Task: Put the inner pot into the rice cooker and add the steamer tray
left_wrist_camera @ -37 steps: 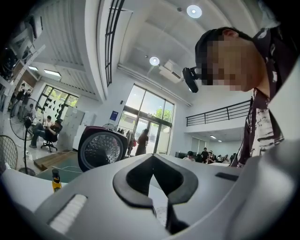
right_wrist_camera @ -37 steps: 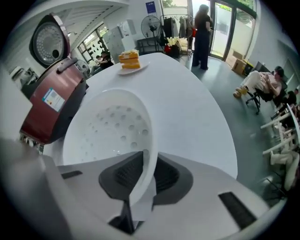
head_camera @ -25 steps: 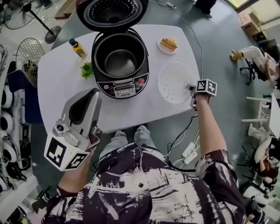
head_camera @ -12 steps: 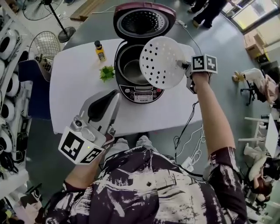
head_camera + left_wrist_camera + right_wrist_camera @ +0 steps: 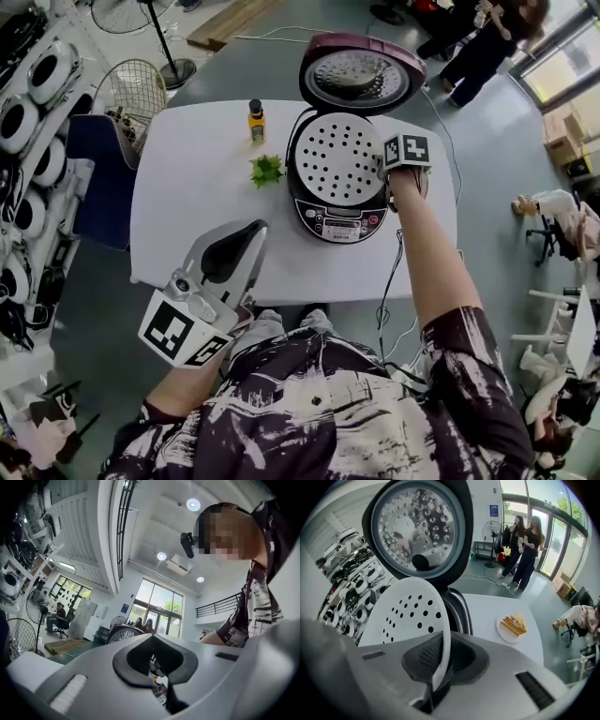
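The open rice cooker (image 5: 342, 217) stands on the white table (image 5: 197, 206), its lid (image 5: 360, 79) tipped back. A white perforated steamer tray (image 5: 339, 157) lies roughly level over the cooker's mouth and hides the inner pot below. My right gripper (image 5: 384, 174) is shut on the tray's right rim. In the right gripper view the tray (image 5: 410, 613) runs edge-on between the pads of my right gripper (image 5: 439, 670), with the cooker's rim (image 5: 458, 607) beyond it. My left gripper (image 5: 232, 255) hangs over the table's near edge, jaws together, holding nothing.
A yellow bottle with a black cap (image 5: 255, 122) and a green sprig (image 5: 267, 171) sit left of the cooker. A plate of food (image 5: 513, 625) lies to its right. A cable (image 5: 394, 272) drops off the table. A fan (image 5: 133, 89) stands far left; people (image 5: 526, 543) stand behind.
The right gripper lifted the steamer tray off the table at the right, swung it left, and turned it from tilted to nearly level over the cooker. The left gripper drifted slightly.
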{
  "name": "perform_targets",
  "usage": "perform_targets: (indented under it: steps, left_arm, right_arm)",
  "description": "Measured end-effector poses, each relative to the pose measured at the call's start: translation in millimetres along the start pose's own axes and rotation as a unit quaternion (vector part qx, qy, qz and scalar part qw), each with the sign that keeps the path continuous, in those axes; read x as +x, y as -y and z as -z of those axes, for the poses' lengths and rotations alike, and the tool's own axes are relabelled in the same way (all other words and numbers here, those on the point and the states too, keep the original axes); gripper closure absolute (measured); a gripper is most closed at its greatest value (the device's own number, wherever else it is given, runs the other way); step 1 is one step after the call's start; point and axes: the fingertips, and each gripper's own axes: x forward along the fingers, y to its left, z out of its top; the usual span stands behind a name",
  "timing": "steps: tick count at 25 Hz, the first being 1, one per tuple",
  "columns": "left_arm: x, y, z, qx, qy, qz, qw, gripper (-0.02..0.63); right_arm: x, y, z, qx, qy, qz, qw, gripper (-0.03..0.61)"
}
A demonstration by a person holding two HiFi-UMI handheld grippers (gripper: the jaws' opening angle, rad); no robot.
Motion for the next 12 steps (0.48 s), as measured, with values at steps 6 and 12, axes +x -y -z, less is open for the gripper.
perform_targets:
  steps: [6, 12]
  left_arm:
    - [-12, -15, -2, -0.002, 0.003, -0.016, 0.9999, 0.609]
    - [-4, -14, -2, -0.005, 0.006, -0.004, 1.0000, 0.609]
  right_arm:
    - [13, -1, 1, -0.075, -0.014, 0.056, 0.996, 0.575]
    - [11, -3, 1, -0.156, -0.001, 0.082, 0.984, 0.552]
